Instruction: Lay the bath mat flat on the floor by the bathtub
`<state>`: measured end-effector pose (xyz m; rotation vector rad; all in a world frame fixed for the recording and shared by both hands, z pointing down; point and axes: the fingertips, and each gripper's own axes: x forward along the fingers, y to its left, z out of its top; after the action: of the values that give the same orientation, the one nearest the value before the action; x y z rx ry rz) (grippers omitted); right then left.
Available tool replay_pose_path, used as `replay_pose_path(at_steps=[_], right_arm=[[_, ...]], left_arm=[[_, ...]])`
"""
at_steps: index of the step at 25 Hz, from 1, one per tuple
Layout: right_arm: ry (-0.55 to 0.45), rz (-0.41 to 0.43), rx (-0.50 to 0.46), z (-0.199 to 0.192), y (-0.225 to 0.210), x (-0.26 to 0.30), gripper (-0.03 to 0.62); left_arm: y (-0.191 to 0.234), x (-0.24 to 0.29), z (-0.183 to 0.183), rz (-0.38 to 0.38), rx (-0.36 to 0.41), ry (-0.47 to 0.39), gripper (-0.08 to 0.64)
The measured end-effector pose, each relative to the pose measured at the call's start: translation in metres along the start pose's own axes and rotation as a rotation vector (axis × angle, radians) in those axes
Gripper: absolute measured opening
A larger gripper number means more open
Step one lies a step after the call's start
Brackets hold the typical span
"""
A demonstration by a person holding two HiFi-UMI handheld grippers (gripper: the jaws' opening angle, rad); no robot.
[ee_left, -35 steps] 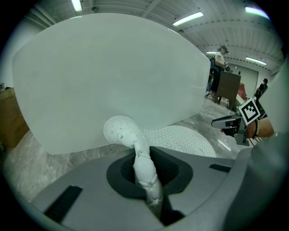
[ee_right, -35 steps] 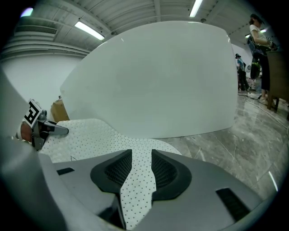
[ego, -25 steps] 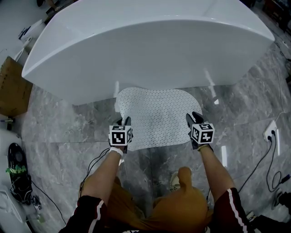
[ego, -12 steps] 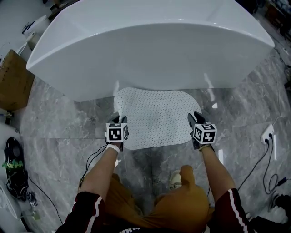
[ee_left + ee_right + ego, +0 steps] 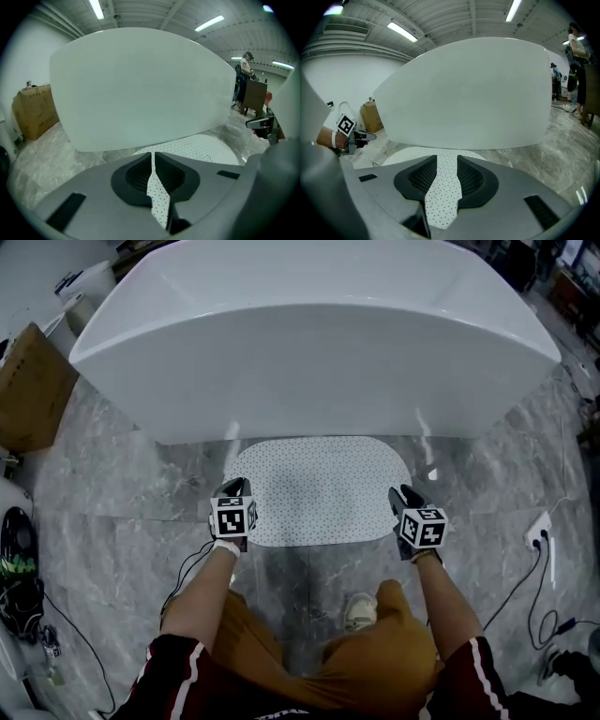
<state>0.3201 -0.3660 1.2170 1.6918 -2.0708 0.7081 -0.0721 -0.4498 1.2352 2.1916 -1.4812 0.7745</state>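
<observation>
Faces a large glossy white bathtub (image 5: 309, 343) — white dotted rubber bath mat (image 5: 319, 488) flat on the grey marble floor (image 5: 122, 493) just beside it. Pinches the mat's near-left corner in the left gripper (image 5: 234, 487); holds the right gripper (image 5: 402, 496) over the near-right edge, jaws slightly apart.

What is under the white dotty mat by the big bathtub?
Grey marble floor shows all round the bath mat, so the mat lies on it. The floor right beneath is covered, so anything there stays hidden.
</observation>
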Motion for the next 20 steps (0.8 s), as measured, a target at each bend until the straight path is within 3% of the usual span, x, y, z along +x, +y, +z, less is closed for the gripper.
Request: replay_pose_path(at_steps=[9,16,20], right_arm=[[-0.042,-0.029,0.017,0.041,0.004,-0.022,0.156],[-0.086,-0.013,0.056,0.072,0.017,-0.039,0.156],[-0.122,0.007,0.072,0.095,0.029,-0.050,0.156]], left_arm=[[-0.001,-0.029,0.018,-0.037,0.003,-0.053,0.037],[0.025,-0.064,0.047,-0.013,-0.120,-0.146,0.037],[0.038,-0.086,0.078,-0.007,-0.135,-0.209,0.037]])
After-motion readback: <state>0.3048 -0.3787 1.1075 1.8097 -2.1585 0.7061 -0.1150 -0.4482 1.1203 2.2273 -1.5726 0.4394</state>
